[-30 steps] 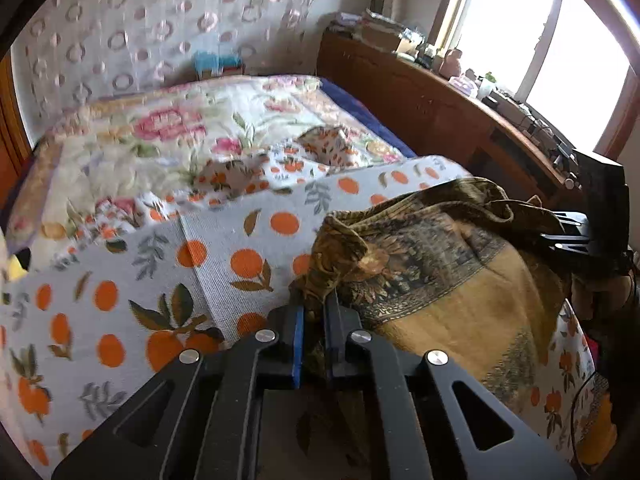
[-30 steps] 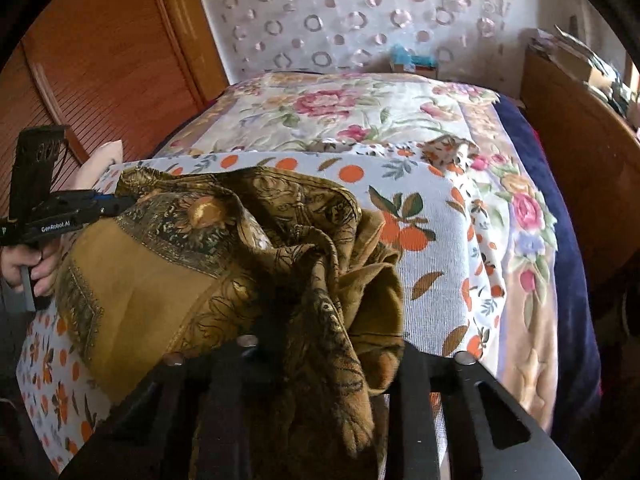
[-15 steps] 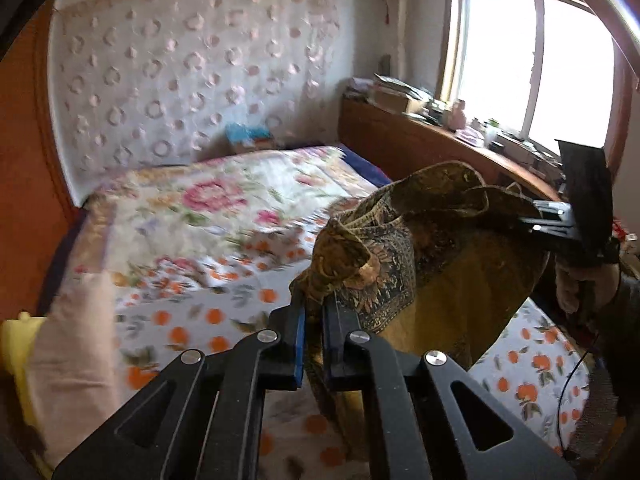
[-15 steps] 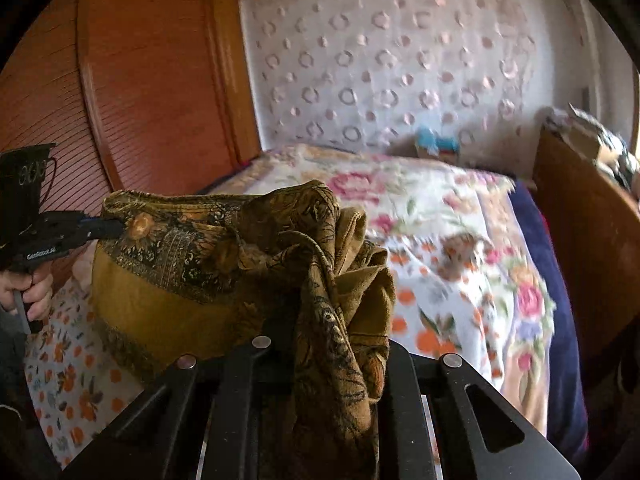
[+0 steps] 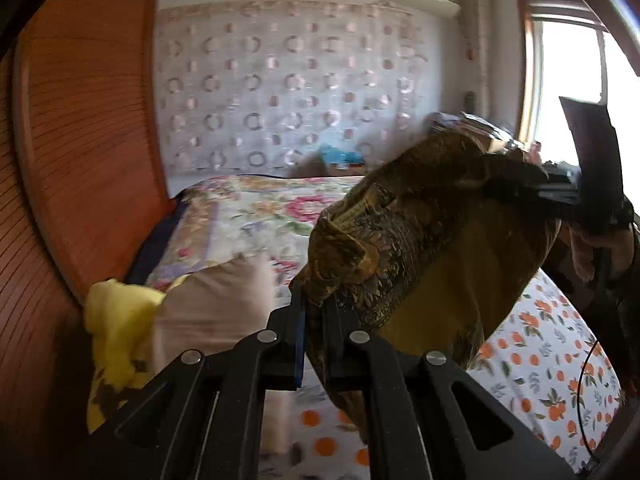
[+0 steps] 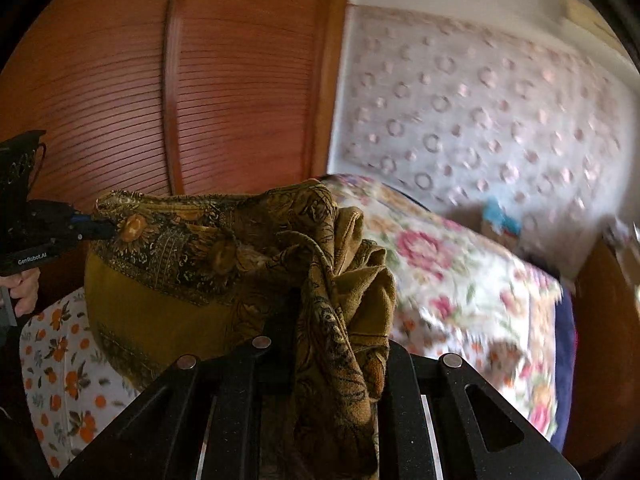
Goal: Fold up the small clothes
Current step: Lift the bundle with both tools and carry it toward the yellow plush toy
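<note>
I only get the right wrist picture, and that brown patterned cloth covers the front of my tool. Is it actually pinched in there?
Observer: Yes. In the left wrist view the right gripper has its jaws shut on the top edge of the brown cloth, holding it up.
Operator: Is anything lying on the wardrobe side of the bed?
Observer: A yellow cloth, next to something beige and pillow-like.
Operator: Where does the light come from?
Observer: A bright window, at the right of that view.
</note>
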Demonstrator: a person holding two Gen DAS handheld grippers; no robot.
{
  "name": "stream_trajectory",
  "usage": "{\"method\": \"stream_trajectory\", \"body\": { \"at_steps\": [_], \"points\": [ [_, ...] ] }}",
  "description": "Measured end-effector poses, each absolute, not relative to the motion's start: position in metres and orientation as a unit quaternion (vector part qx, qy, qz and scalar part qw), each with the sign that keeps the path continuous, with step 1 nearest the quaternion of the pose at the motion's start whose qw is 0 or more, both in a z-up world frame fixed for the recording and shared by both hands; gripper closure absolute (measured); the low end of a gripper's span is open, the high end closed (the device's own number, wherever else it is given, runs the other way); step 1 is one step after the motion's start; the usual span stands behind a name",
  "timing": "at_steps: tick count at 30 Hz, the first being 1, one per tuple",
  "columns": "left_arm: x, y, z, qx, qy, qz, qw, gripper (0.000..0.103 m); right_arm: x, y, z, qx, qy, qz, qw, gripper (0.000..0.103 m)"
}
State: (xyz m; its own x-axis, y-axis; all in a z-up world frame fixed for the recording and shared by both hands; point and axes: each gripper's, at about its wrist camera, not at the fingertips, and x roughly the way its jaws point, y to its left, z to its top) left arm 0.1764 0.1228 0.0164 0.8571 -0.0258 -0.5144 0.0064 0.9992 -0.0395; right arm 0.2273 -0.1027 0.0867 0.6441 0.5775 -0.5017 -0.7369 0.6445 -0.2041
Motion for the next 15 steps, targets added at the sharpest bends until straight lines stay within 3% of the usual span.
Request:
{"method": "stream_trajectory", "body": {
  "at_steps": [15],
  "points": [
    [0.123,0.212,-0.043,-0.124,0.281,0.09,0.947,0.096,0.295,0.094,0.101,-0.332,0.2,0.465,0.796,0.088]
  ]
}}
